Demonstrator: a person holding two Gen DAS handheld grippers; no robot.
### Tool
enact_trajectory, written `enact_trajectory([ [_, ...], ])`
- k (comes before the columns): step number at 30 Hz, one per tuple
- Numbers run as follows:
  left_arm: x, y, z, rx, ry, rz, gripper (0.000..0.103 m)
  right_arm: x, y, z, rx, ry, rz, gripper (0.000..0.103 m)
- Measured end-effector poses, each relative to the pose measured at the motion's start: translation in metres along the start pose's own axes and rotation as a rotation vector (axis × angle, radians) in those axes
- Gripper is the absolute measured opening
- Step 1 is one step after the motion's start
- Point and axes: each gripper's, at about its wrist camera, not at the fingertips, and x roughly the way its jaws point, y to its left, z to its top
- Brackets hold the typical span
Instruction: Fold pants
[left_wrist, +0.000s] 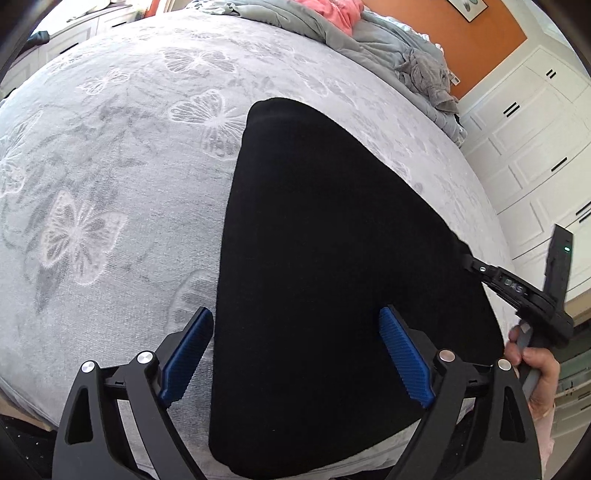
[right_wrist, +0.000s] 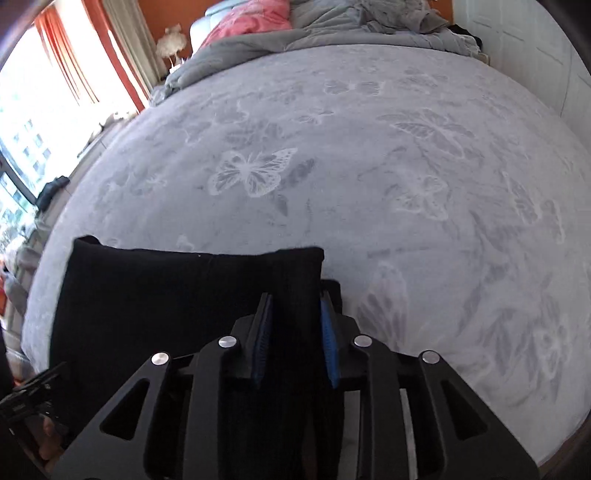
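One pair of black fabric pants (left_wrist: 332, 277), two black two-finger grippers with blue ribbed pads, left (left_wrist: 295, 354) and right (right_wrist: 294, 332), one grey butterfly-patterned bedspread (left_wrist: 110, 166), one pink pillow (right_wrist: 247, 18), one crumpled grey duvet (right_wrist: 332, 26)

Open bedspread (right_wrist: 406, 147) beyond pants (right_wrist: 166, 295)

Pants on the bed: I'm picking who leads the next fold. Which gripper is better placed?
Right. The right gripper is shut on an edge of the black pants, while the left gripper is open, straddling their other edge above the butterfly blanket, gripping nothing.
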Motion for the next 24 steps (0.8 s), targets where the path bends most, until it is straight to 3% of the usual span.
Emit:
enact_trajectory([
  [1, 0.000, 0.000, 0.000, 0.016, 0.001, 0.009, 0.088, -0.014, -0.002, -0.007, 0.035, -0.024, 0.013, 0.055],
  [3, 0.002, 0.003, 0.001, 0.015, 0.004, 0.006, 0.089, -0.038, -0.003, -0.028, 0.092, -0.071, 0.005, 0.085],
  [4, 0.003, 0.004, 0.002, 0.010, 0.009, 0.000, 0.089, -0.044, -0.001, -0.040, 0.087, -0.072, -0.014, 0.087],
  [7, 0.005, 0.013, -0.003, -0.016, 0.026, -0.028, 0.091, -0.037, -0.001, -0.070, 0.100, -0.033, -0.109, 0.087],
  [11, 0.004, 0.025, -0.007, -0.043, 0.013, -0.079, 0.091, -0.018, -0.023, -0.097, 0.292, -0.009, 0.091, 0.089],
  [20, 0.005, 0.047, -0.006, -0.125, -0.076, -0.140, 0.092, -0.007, -0.046, -0.088, 0.369, 0.008, 0.340, 0.087],
  [21, 0.006, 0.045, -0.004, -0.120, -0.077, -0.126, 0.092, -0.005, -0.045, -0.086, 0.364, 0.006, 0.348, 0.081],
  [22, 0.006, 0.043, -0.003, -0.117, -0.081, -0.111, 0.092, -0.003, -0.043, -0.086, 0.356, 0.011, 0.348, 0.064],
  [24, 0.007, 0.036, -0.004, -0.090, -0.083, -0.072, 0.091, 0.001, -0.041, -0.085, 0.352, 0.017, 0.339, 0.052],
])
